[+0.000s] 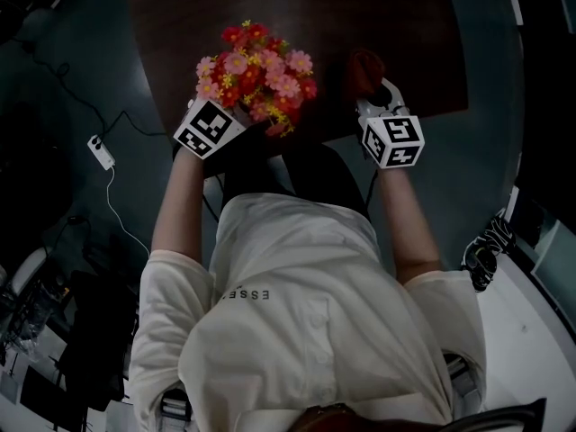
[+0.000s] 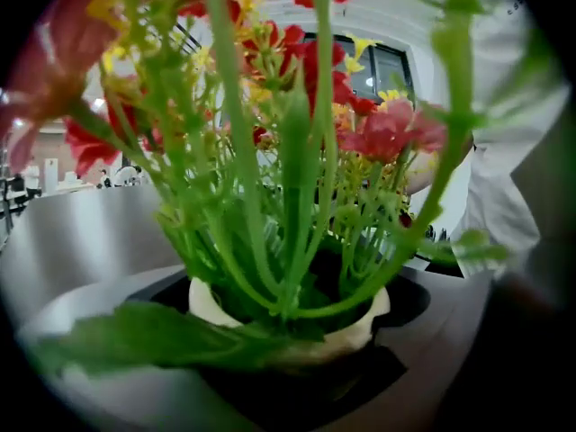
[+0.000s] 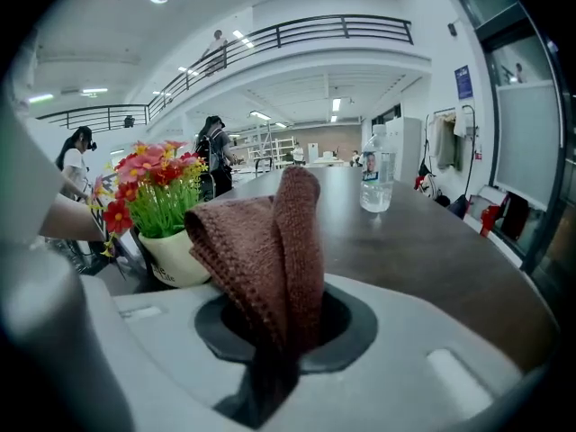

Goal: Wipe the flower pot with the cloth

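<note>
Left gripper (image 1: pixel 227 124) held with jaws spread wide, cream flower pot (image 2: pixel 355 329) seen close before them, topped by red and pink flowers (image 1: pixel 256 75), set at the dark table (image 1: pixel 360 16) edge, brown cloth (image 3: pixel 270 250) clamped folded in right gripper (image 1: pixel 380 97), near the pot.

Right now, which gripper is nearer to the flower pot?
Left. The left gripper is at the flower pot, under the flowers, jaws open with the pot between them. The right gripper, jaws shut on the brown cloth, is off to the pot's right, apart from it.
</note>
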